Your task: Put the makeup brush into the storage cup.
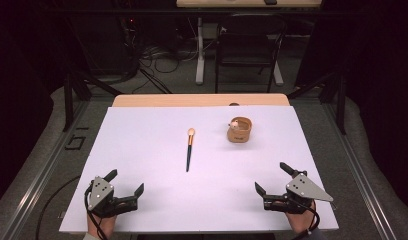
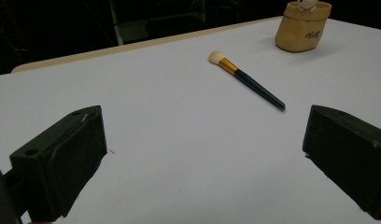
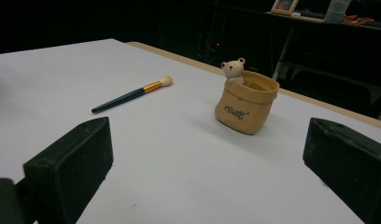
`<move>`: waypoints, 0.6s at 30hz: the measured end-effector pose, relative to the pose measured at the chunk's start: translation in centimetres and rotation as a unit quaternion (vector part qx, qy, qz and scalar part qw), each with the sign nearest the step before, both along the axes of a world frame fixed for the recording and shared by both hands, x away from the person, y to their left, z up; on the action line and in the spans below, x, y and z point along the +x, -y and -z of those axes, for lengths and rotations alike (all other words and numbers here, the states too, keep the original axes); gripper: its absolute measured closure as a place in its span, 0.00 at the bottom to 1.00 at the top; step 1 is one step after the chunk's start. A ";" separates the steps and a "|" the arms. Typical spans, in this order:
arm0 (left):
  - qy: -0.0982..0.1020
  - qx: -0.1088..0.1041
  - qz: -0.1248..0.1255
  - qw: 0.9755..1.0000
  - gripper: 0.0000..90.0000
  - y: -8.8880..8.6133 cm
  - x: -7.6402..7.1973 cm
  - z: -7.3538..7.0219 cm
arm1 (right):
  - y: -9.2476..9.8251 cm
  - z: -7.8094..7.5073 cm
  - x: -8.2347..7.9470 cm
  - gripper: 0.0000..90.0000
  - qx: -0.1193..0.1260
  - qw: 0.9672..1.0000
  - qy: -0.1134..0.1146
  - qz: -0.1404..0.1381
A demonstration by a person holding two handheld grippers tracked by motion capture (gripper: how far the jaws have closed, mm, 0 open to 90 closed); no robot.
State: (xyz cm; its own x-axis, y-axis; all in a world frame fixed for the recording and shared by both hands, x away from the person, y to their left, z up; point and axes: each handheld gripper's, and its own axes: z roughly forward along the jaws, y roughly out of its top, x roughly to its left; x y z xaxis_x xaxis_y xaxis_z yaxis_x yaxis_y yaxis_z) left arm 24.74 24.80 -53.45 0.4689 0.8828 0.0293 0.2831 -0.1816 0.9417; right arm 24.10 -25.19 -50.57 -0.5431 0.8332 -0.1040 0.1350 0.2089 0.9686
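A makeup brush (image 1: 189, 149) with a dark handle, gold ferrule and pale tip lies on the white table cover (image 1: 142, 150), tip pointing away; it also lies ahead in the left gripper view (image 2: 247, 80) and the right gripper view (image 3: 132, 94). To its right stands a tan bag-shaped pot (image 1: 240, 129) with a small bear figure at its rim (image 3: 246, 102); the same pot stands at the far right of the left gripper view (image 2: 302, 25). My left gripper (image 1: 126, 183) rests open near the front left edge. My right gripper (image 1: 273, 179) rests open near the front right edge. Both hold nothing.
The wooden table edge (image 1: 199, 100) runs along the back of the cover. Beyond it stand a dark chair (image 1: 249, 47) and a white desk leg (image 1: 200, 50) among floor cables. Black frame struts flank both sides of the table.
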 end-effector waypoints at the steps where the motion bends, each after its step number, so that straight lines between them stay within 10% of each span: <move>1: -0.002 0.002 0.002 1.000 0.00 0.1 0.1 0.0 | 0.0 0.0 0.0 0.01 0.000 1.000 0.000 0.001; 18: -0.012 0.014 -0.003 1.000 0.00 1.4 1.1 0.2 | 0.1 0.0 0.0 0.02 0.009 1.000 -0.002 -0.003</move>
